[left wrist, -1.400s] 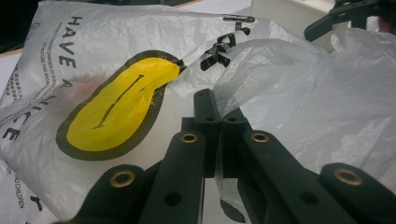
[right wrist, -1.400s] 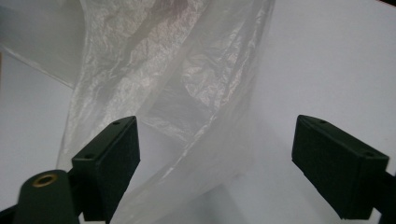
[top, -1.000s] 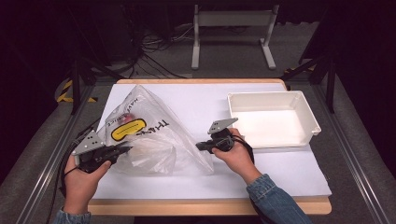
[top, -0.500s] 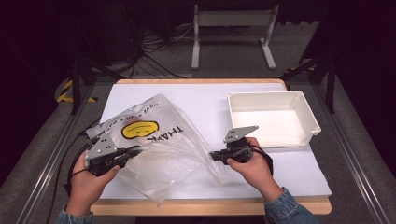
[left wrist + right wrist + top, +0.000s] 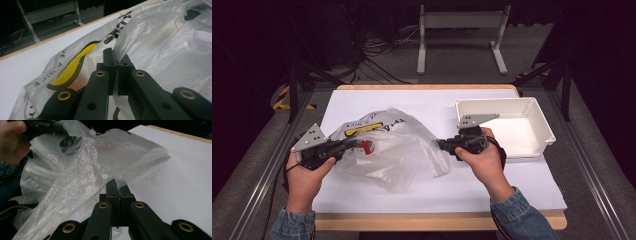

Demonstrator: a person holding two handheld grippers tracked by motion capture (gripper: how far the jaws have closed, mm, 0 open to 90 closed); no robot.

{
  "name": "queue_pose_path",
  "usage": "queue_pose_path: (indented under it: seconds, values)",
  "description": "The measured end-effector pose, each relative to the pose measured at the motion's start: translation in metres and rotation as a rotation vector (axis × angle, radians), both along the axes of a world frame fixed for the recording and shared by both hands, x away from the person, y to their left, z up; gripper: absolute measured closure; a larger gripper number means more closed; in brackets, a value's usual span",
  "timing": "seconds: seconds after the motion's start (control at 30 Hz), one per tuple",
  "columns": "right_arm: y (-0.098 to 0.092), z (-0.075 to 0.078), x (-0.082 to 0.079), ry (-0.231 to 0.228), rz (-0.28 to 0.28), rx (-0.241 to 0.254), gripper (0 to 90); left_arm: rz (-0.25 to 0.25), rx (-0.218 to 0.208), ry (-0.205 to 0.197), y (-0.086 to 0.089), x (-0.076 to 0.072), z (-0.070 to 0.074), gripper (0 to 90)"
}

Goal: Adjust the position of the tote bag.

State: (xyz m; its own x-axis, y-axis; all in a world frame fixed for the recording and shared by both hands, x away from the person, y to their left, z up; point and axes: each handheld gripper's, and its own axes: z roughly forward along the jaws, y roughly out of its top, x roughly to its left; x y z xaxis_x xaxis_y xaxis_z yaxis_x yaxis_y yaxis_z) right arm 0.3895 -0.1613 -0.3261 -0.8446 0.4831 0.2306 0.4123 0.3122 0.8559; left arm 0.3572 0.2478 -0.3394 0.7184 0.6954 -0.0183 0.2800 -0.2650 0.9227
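From the high view I see the plastic bag (image 5: pixel 387 150) held up over the white sheet (image 5: pixel 512 190) between my two hands, with the white tray (image 5: pixel 539 112) off to the right. My left gripper (image 5: pixel 349 144) pinches the bag's left edge, my right gripper (image 5: pixel 443 145) its right edge

In the left gripper view the jaws are clamped tight on the film beside the yellow print (image 5: pixel 72 67)

In the right gripper view the jaws are pressed together on a fold of the clear film

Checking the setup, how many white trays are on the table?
1. The white tray sits at the table's right side, beyond the right tool; none seems hidden.
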Motion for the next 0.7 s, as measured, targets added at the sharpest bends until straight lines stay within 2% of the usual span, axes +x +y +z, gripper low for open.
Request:
queue_pose_path:
  seconds: [0.03, 0.07, 0.1, 0.23, 0.4, 0.5, 0.53, 0.57, 0.6, 0.7]
  values:
    - [0.0, 0.0, 0.0, 0.0, 0.0, 0.0, 90.0, 0.0, 0.0, 0.0, 0.0, 0.0, 0.0, 88.2]
    - [0.005, 0.0, 0.015, 0.029, -0.027, 0.032, 89.4, 0.014, -0.018, 0.007, 0.002, 0.004, -0.002, 88.2]
    - [0.007, 0.0, 0.019, 0.036, -0.034, 0.04, 89.0, 0.032, -0.04, 0.015, 0.006, 0.009, -0.005, 88.2]
    - [0.017, 0.0, 0.035, 0.053, -0.063, 0.062, 82.1, 0.083, -0.063, 0.044, 0.016, 0.015, -0.015, 88.6]
    - [0.026, -0.005, 0.041, 0.001, -0.08, 0.067, 59.8, 0.124, -0.089, 0.058, 0.026, 0.02, -0.023, 89.4]
    - [0.024, -0.008, 0.038, -0.043, -0.088, 0.103, 35.3, 0.138, -0.097, 0.061, 0.03, 0.023, -0.025, 89.5]
    - [0.022, -0.009, 0.036, -0.053, -0.093, 0.119, 31.4, 0.138, -0.097, 0.061, 0.03, 0.023, -0.025, 89.6]
    - [0.022, -0.009, 0.036, -0.053, -0.093, 0.119, 31.4, 0.145, -0.102, 0.064, 0.031, 0.023, -0.026, 89.6]
    - [0.015, -0.01, 0.031, -0.077, -0.076, 0.145, 25.0, 0.148, -0.11, 0.064, 0.033, 0.025, -0.027, 89.6]
    - [0.002, -0.011, 0.023, -0.111, -0.077, 0.164, 19.7, 0.15, -0.11, 0.068, 0.033, 0.026, -0.028, 89.6]
